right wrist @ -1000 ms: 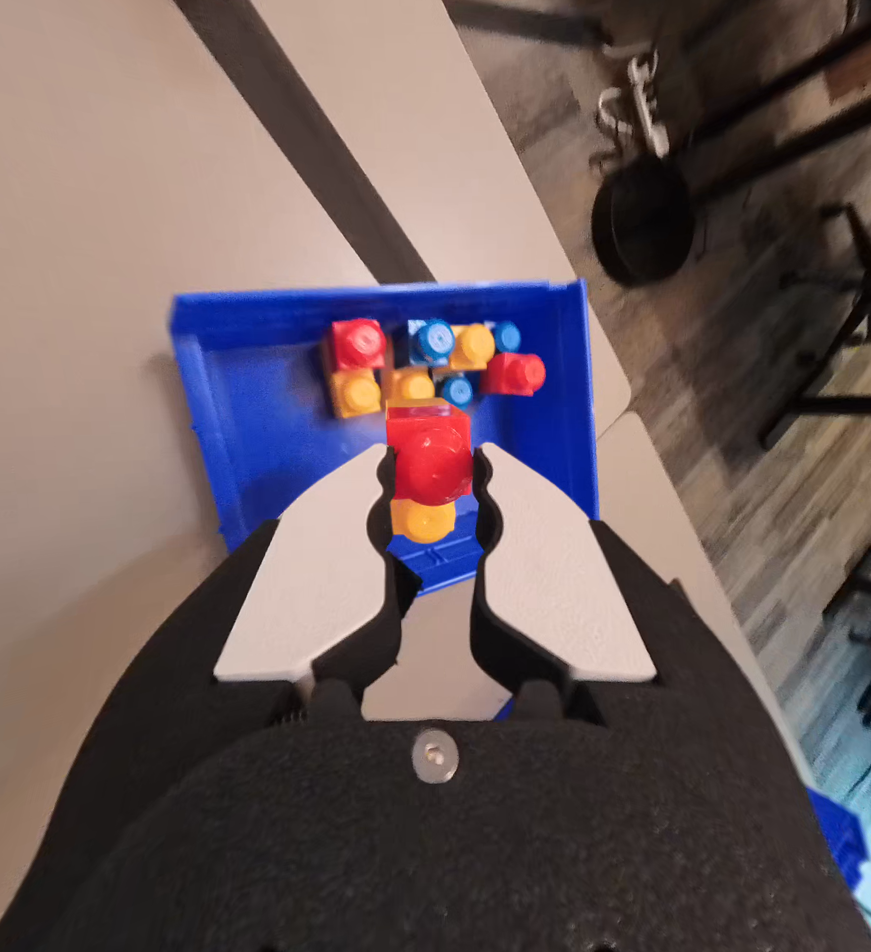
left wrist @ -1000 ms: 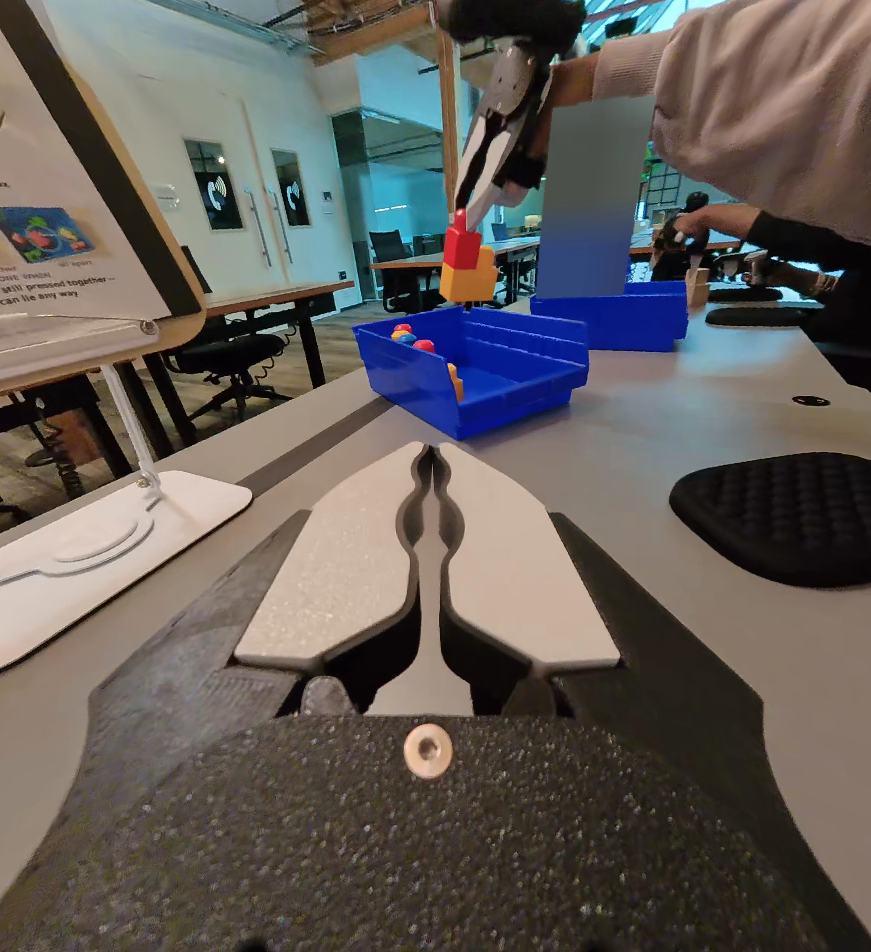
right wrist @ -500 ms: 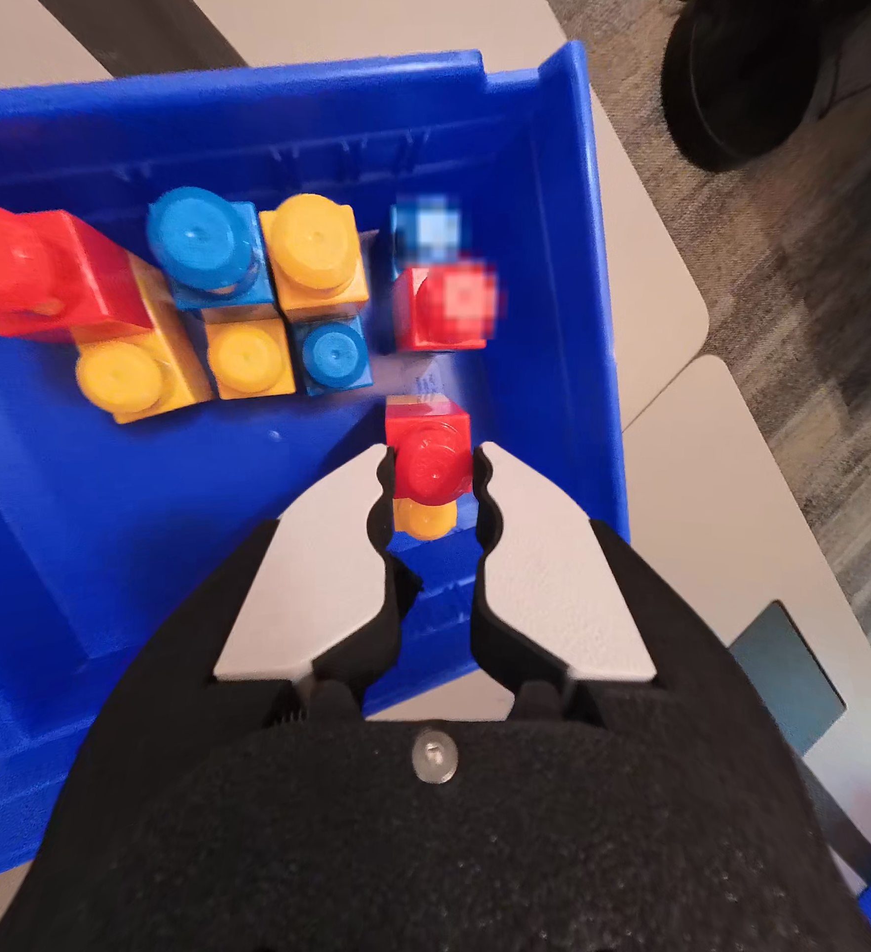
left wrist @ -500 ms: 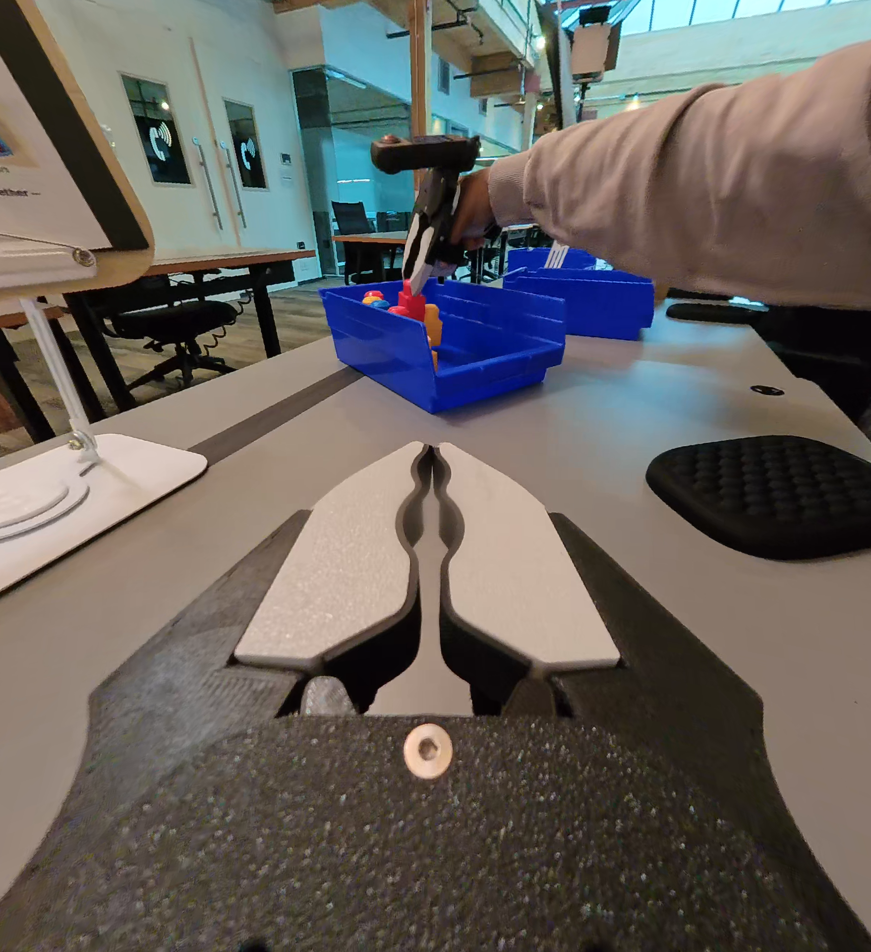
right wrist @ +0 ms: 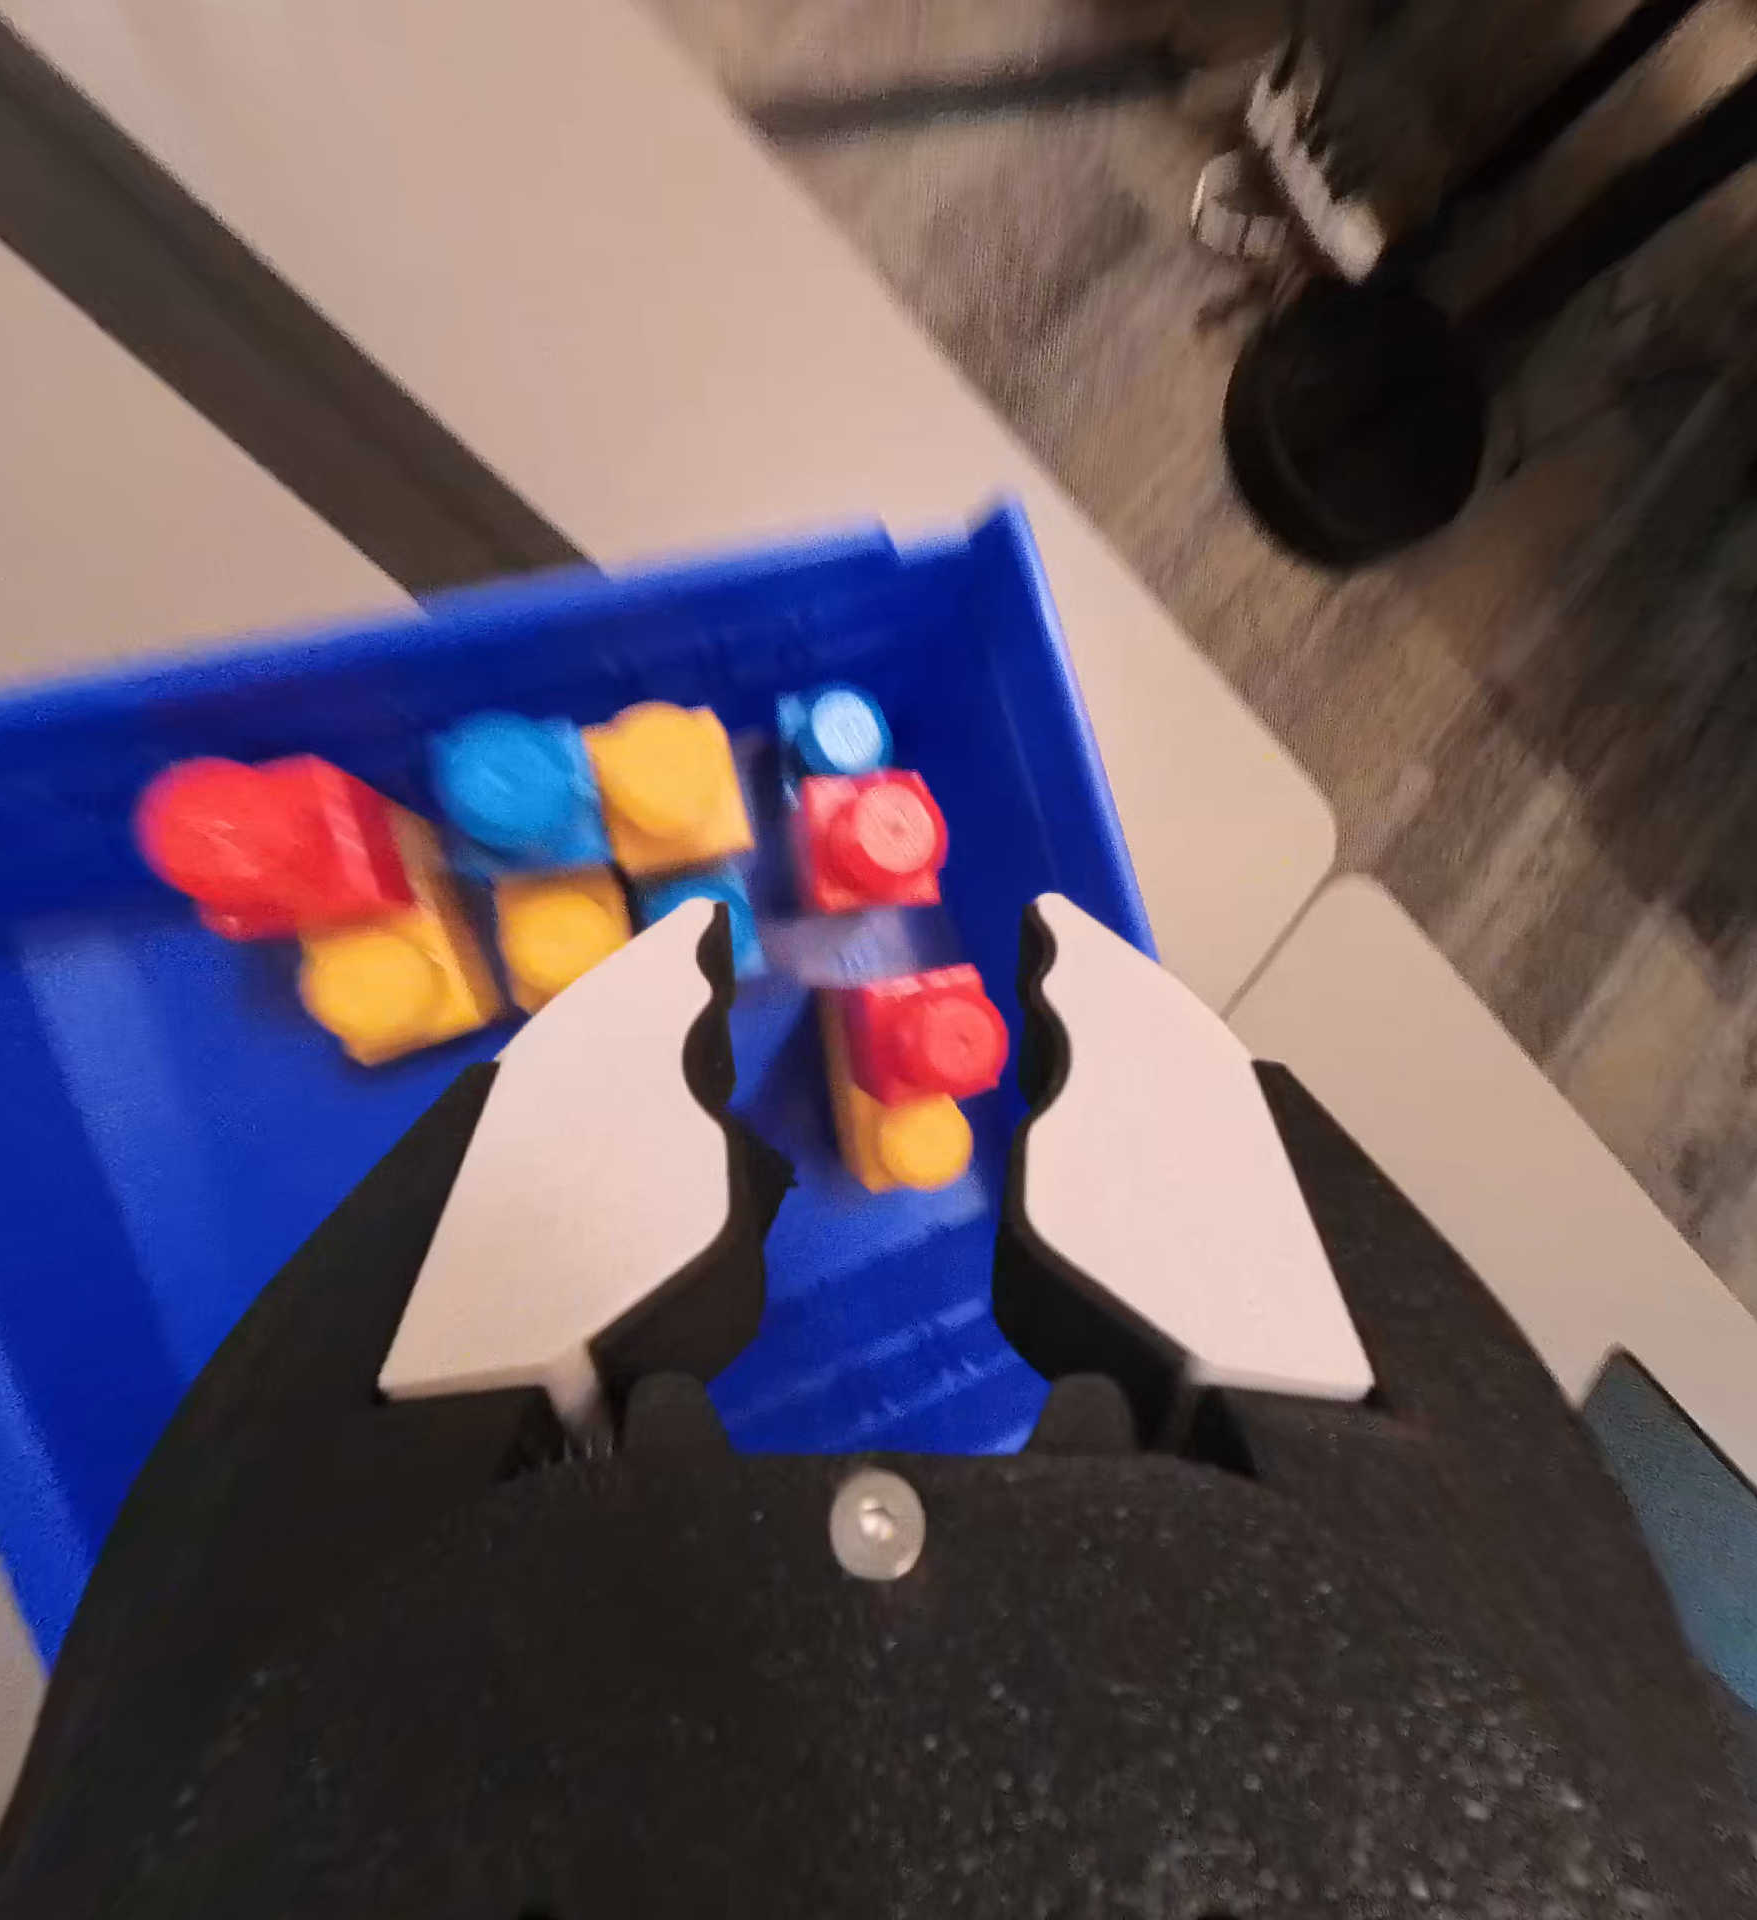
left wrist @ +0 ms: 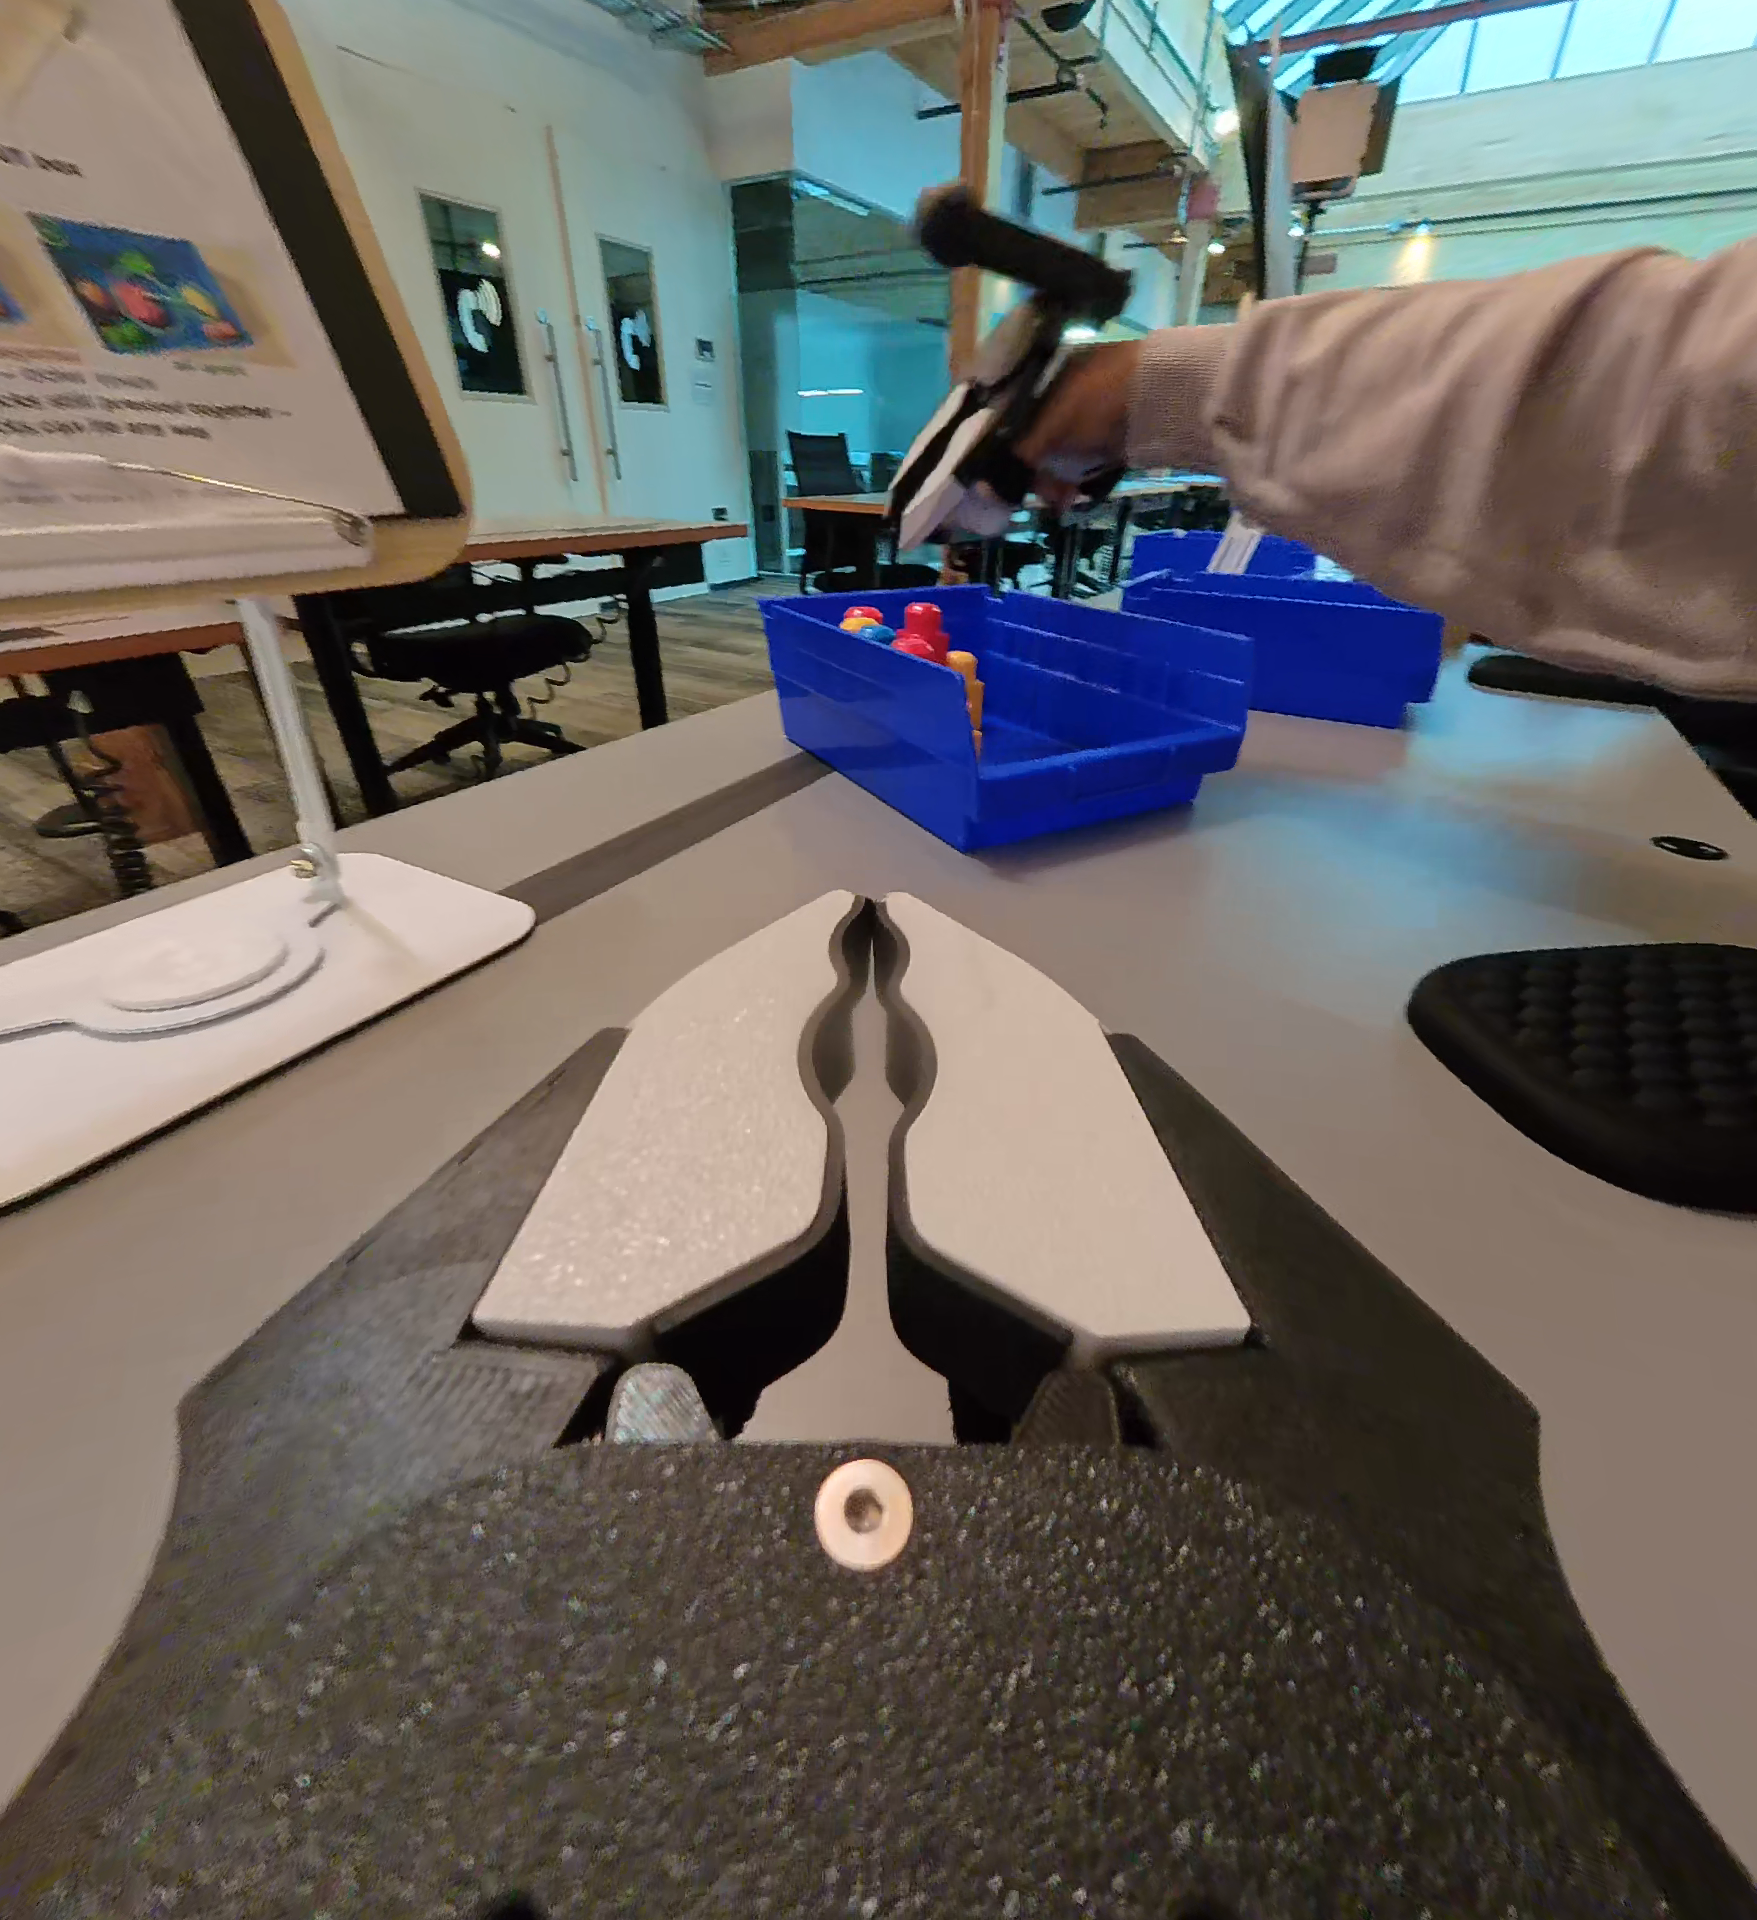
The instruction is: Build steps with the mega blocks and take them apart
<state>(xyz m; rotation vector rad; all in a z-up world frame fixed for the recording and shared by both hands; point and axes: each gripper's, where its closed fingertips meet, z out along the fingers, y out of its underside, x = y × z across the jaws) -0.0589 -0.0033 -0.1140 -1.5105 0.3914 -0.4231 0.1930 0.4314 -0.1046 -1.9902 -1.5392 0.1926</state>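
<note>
Inside blue bin (right wrist: 1050, 665), red-on-yellow block step (right wrist: 910, 1070), right gripper (right wrist: 874, 925) spread above

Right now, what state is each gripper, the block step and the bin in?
Left gripper: shut, empty, low over the table.
Right gripper: open, empty, above the bin.
Red-and-yellow block step: assembled, released, lying in the bin.
Blue bin: holds several block steps.

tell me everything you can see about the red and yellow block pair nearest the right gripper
The red and yellow block pair is glossy plastic: a red one-stud block pressed onto a longer yellow block, whose free stud points toward the camera. It lies in the blue bin, near its right wall, below another red block. The right gripper hovers above, open, not touching it. The picture is blurred.
</note>
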